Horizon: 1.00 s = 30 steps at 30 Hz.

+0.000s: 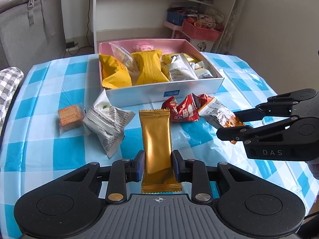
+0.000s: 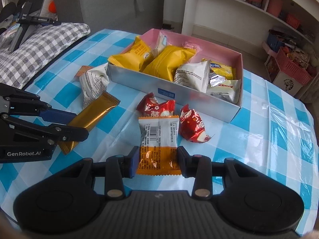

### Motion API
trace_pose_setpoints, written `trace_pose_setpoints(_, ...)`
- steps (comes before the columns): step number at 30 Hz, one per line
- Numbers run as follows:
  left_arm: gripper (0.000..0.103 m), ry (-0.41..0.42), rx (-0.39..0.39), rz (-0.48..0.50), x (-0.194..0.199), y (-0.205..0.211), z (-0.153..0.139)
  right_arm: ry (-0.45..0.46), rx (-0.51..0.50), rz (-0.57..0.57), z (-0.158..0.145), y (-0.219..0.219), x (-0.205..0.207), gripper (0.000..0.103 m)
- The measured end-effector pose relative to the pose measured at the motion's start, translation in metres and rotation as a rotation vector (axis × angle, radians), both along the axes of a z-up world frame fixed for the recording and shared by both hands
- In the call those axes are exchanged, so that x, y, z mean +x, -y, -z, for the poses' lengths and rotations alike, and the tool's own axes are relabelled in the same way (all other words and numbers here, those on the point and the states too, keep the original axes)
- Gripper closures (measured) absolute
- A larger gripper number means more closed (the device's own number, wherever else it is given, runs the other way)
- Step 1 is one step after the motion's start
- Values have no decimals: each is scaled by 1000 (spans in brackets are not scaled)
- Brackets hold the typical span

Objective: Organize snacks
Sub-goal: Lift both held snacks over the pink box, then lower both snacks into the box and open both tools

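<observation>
Left gripper (image 1: pixel 157 164): jaws pinching long gold foil snack bar (image 1: pixel 156 137) near its lower end, bar lying on blue-white checked worktop (image 1: pixel 59 149). Right gripper (image 2: pixel 157 160): jaws closed on orange end of white-and-orange barcode-printed packet (image 2: pixel 158 139). Two red crinkled wrappers (image 2: pixel 192 126) just beyond packet. White cardboard box with pink interior (image 1: pixel 159 93) behind, filled with yellow and white packets.
</observation>
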<state>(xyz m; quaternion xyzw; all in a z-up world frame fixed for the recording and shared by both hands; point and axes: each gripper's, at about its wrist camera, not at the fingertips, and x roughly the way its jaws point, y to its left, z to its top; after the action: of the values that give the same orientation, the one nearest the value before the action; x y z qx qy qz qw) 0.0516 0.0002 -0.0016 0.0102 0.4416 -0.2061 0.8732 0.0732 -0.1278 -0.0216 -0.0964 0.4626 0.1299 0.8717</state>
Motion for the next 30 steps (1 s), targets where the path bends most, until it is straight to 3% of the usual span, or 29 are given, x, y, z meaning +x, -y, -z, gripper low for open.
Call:
trace_pose_setpoints(12,77,40,-95,-122,41,7,-26,46,168,255,-22,43,40,66)
trace_pose_setpoints(20,77,65,-75,-181,84,14,-34,74,285,359,-28,61,69,66)
trace_pose_setpoints(30,77,44,-55,-212,153,26,-32,68,378,399,-22,71,111,66)
